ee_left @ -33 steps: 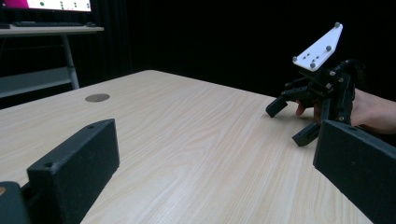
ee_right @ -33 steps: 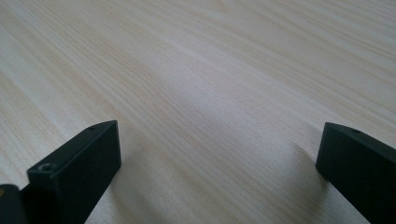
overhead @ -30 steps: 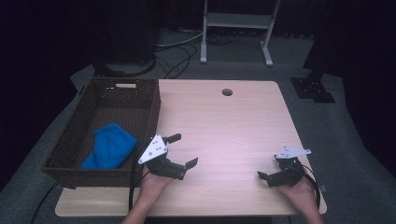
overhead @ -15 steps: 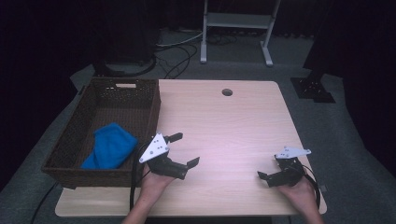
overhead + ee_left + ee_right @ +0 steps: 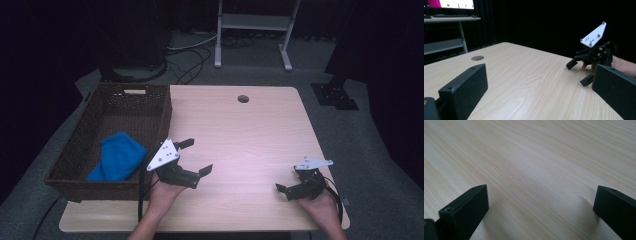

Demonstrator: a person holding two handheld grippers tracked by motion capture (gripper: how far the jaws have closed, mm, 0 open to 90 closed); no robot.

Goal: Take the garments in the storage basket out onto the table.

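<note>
Jaws spread wide and holding nothing, the left gripper point(image 5: 194, 156) hovers over the pale wood-grain bench point(image 5: 250, 135) just beside a dark woven basket point(image 5: 150, 107), its grey three-cornered plate tilted toward the basket. A crumpled blue cloth point(image 5: 117, 156) lies inside the basket's near end, apart from both tools. The right gripper point(image 5: 288, 181) sits low near the bench's near right corner, its jaws likewise wide apart with bare wood between them, as the right gripper view confirms; the two grippers are well apart, with open benchtop between them. Both hands come in from the near edge, the left hand point(image 5: 162, 192) gripping its tool from beneath, the right hand point(image 5: 320, 205) cupped behind its own. A round cable hole point(image 5: 243, 99) marks the far middle of the bench. The basket is rectangular, with a cut-out handle in its far wall, and stands along the bench's left edge. Beyond the bench, a white metal stand point(image 5: 252, 25) and loose cables point(image 5: 187, 55) rest on grey carpet. The left gripper view looks across the bench to the right gripper point(image 5: 580, 71), its white plate raised.
</note>
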